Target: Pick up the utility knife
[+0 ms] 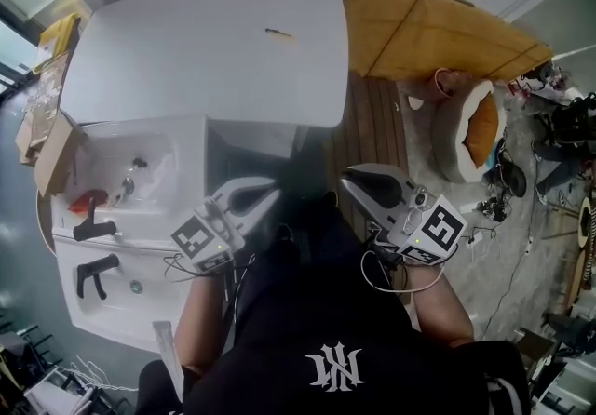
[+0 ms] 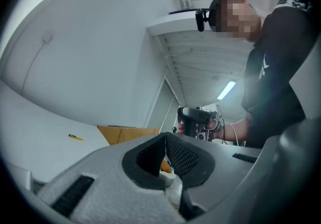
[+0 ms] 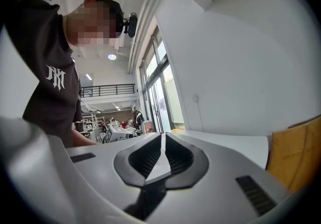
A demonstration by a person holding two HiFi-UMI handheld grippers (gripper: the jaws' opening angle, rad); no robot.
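Observation:
The utility knife (image 1: 277,33), small and yellow with a dark tip, lies on the white table (image 1: 186,69) towards its far edge. In the left gripper view the knife (image 2: 76,137) shows as a thin sliver far off on the tabletop. Both grippers are held close to the person's body, well short of the table and far from the knife. My left gripper (image 1: 270,192) is shut with nothing between its pads (image 2: 173,152). My right gripper (image 1: 349,179) is shut and empty too, its pads (image 3: 175,155) meeting at the tip. The right gripper (image 2: 195,120) also shows in the left gripper view.
A white washbasin (image 1: 121,171) with black taps (image 1: 93,229) stands at the left beside me. Yellow-brown boards (image 1: 438,32) lean right of the table. A round pet bed (image 1: 470,129) and cluttered gear lie on the floor at the right. A cardboard box (image 1: 51,148) sits at the far left.

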